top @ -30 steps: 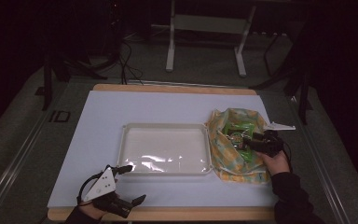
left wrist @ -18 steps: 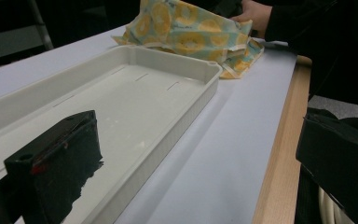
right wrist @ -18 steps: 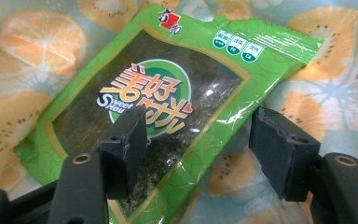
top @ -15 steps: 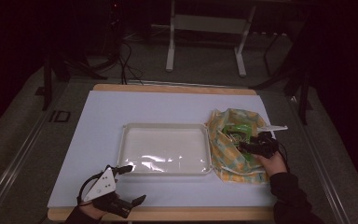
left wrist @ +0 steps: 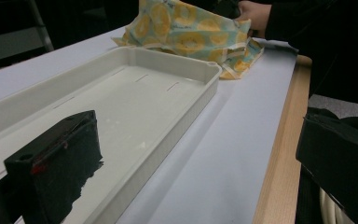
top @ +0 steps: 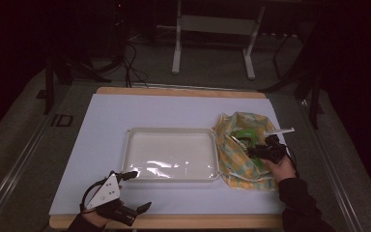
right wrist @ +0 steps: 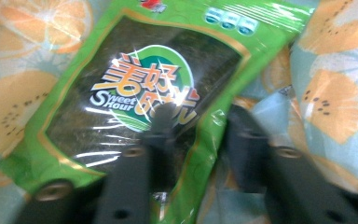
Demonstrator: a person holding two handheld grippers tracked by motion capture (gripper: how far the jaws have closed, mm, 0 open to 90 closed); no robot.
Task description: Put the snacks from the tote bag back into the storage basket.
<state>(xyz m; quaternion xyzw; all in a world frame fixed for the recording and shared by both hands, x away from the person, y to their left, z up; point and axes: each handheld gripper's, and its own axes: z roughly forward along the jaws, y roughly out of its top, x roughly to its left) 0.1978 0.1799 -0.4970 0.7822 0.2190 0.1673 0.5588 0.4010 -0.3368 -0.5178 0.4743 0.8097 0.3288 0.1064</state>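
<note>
Left claw (top: 136,191) at lower left of the high view, jaws spread wide and holding nothing, white tray (top: 170,153) at centre on the table (top: 101,125), right claw (right wrist: 200,133) at right, jaws just closing about the edge of the green snack packet (right wrist: 140,93), packet lying in the orange-print cloth bag (top: 236,126)

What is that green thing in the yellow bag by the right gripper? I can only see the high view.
Observer: A shiny green packet. The right gripper view shows "Sweet Hour" printed on it.
Operator: What's inside it?
Observer: Its front panel looks dark up close. What it is, I cannot tell.
Operator: Is it grabbed yet?
Observer: The right gripper has just been closing its jaws, and the packet's edge lies between them. Whether they pinch it I cannot tell.
</note>
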